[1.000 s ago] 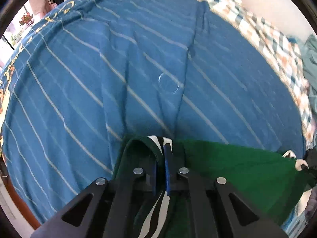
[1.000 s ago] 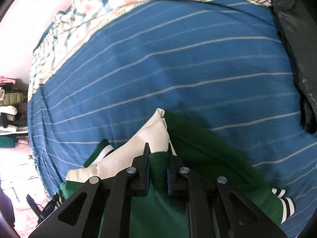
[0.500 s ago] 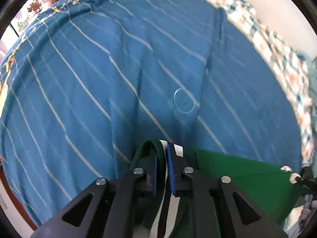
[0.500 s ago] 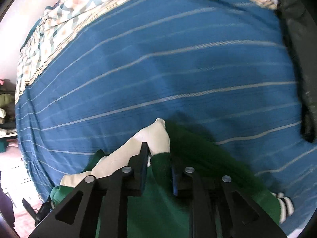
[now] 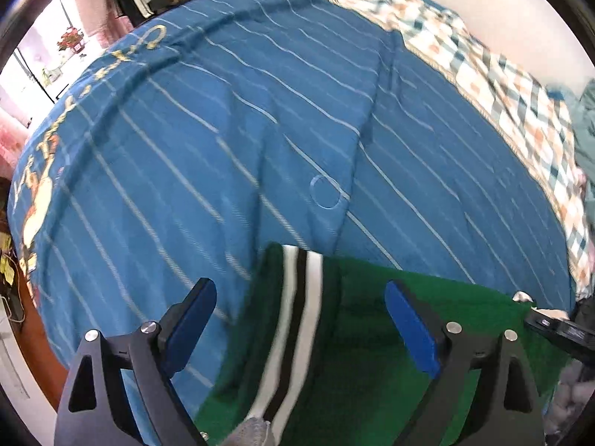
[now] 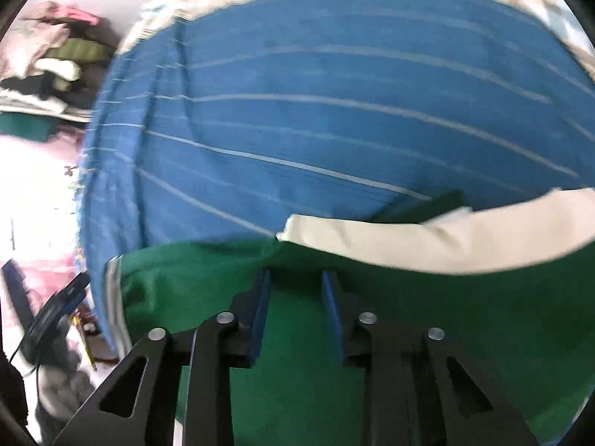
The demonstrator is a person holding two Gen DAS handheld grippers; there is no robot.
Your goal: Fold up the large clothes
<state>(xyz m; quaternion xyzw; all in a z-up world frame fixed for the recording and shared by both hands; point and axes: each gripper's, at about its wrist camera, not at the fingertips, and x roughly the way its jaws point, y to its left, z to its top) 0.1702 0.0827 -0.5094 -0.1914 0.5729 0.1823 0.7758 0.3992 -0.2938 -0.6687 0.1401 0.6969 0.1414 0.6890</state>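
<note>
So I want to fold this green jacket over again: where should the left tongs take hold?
Probably on the striped ribbed band of the green jacket, lying straight ahead between the open left tongs. It is a thick, raised edge running along the fingers' line on the blue blanket, so come from above and the near side, closing across it.

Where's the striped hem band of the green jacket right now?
In the left wrist view the striped band runs up the middle of the green jacket, lying between the open left gripper fingers on the blue striped bedspread.
</note>
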